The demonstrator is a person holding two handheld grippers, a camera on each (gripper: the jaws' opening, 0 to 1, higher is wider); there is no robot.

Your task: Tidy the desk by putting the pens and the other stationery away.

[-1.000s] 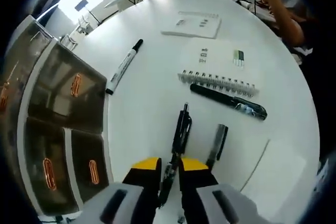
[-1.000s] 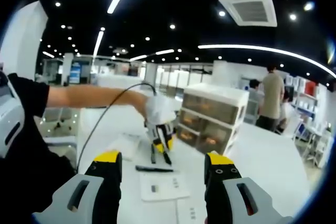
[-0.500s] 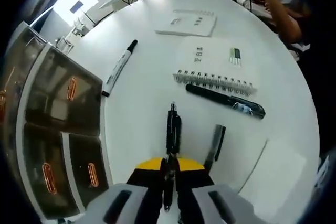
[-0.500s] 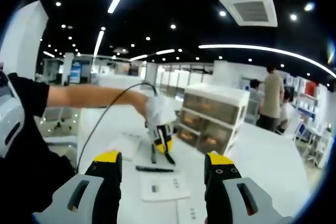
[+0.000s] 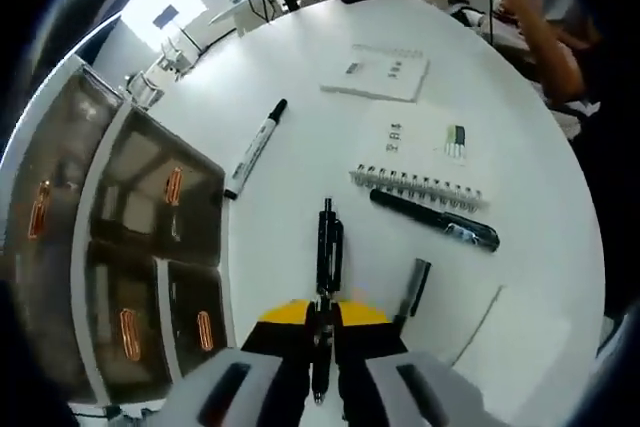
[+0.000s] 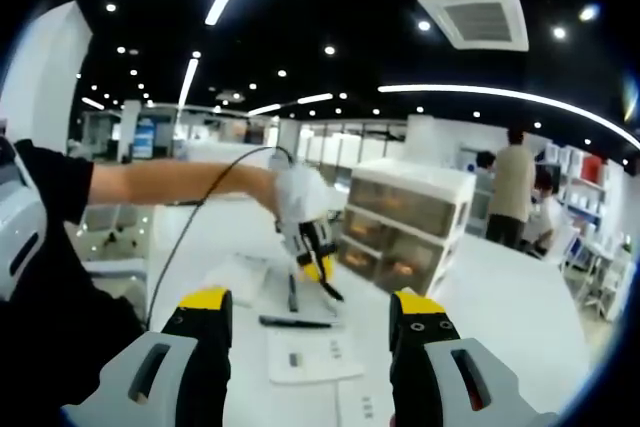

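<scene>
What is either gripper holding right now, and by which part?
The left gripper is shut on a slim black pen, clamped near its rear end. The right gripper is open and holds nothing.

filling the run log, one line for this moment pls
left gripper: shut on black pen, lifted | right gripper: open, idle | drawer unit: closed

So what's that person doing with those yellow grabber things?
They're tidying a white desk. The left gripper is shut on a black pen. The right gripper hangs open, holding nothing. A marker, another black pen and a spiral notebook lie on the desk, beside the drawer unit.
</scene>
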